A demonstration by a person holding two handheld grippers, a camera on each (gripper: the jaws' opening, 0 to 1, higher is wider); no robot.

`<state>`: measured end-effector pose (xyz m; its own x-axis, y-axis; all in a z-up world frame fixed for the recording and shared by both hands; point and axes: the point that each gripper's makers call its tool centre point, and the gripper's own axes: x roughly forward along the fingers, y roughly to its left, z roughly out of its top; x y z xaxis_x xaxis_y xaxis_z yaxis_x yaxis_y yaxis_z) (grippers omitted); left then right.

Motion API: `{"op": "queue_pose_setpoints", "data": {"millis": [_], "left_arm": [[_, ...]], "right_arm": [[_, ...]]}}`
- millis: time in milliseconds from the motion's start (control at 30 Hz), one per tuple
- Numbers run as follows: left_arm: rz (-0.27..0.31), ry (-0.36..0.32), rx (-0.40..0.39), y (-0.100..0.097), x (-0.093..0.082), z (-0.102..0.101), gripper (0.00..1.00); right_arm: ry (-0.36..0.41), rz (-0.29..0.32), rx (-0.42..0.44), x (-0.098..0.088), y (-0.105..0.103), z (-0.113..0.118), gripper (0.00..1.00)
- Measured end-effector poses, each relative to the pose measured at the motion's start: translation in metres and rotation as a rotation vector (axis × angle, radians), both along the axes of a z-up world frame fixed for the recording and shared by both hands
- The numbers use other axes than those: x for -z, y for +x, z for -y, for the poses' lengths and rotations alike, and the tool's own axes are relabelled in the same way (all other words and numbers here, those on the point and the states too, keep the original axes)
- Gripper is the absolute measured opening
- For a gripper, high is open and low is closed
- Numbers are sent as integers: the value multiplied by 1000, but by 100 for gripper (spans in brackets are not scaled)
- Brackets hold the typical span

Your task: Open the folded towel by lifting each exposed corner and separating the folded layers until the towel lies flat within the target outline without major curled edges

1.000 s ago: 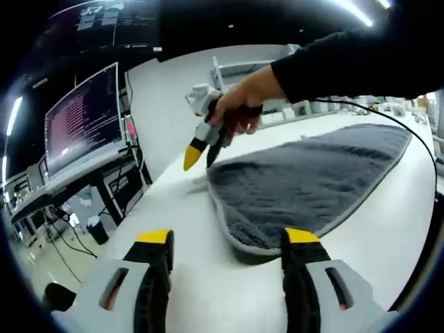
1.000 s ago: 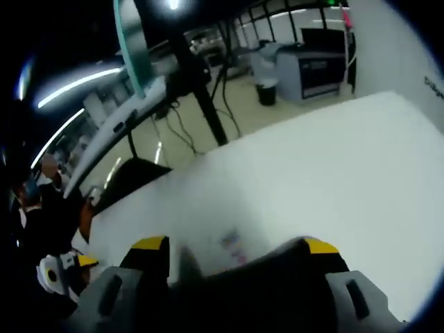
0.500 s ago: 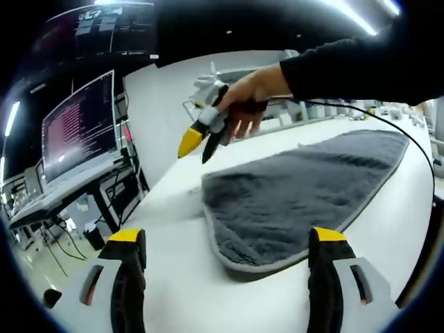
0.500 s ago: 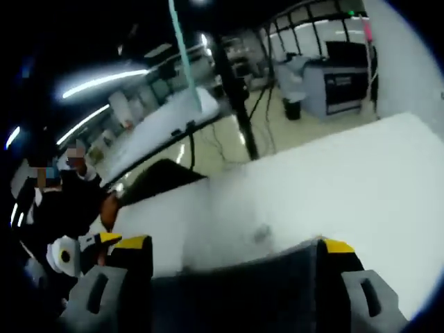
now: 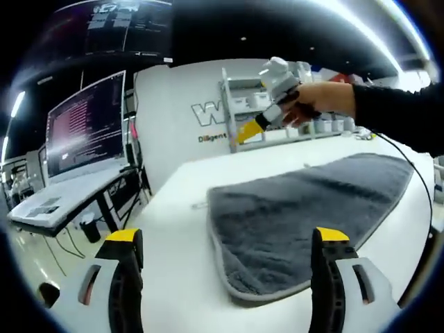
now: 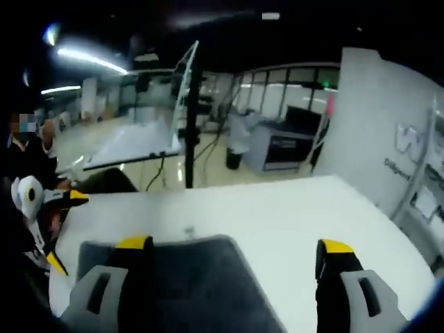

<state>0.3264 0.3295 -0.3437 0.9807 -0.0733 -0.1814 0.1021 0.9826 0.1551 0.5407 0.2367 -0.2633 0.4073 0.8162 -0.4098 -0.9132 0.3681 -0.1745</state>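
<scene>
Left tool (image 5: 225, 239): jaws spread wide, holding nothing, poised over the tabletop's near edge just short of the towel's rounded hem.
Towel (image 5: 305, 208): grey, spread in one layer across the white tabletop (image 5: 173, 208), running toward the far right corner; hem slightly raised at the near end (outline not discernible).
Right tool (image 5: 267, 118): held in a hand above the far edge, clear of the cloth; in the right gripper view (image 6: 232, 253) jaws wide apart, empty.
Risk: snagging the near hem with a yellow tip, likely dragging or curling that edge back over.
Cause: descending too close to the raised rim.
</scene>
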Motion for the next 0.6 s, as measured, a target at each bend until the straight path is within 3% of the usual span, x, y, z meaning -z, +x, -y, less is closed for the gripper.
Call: {"op": "queue_pose_setpoints", "data": {"millis": [167, 300, 367, 467, 600], "left_arm": [[18, -41, 28, 11, -22, 7, 100], [33, -79, 85, 24, -42, 19, 100], [30, -67, 108, 31, -45, 24, 100], [22, -46, 126, 38, -52, 30, 100], [33, -59, 150, 45, -60, 33, 97]], "right_arm": [[130, -16, 134, -29, 5, 51, 100], [123, 26, 184, -37, 10, 91, 100], [123, 33, 193, -40, 12, 106, 100], [114, 92, 242, -51, 11, 138, 100], [130, 100, 256, -61, 3, 165, 100]]}}
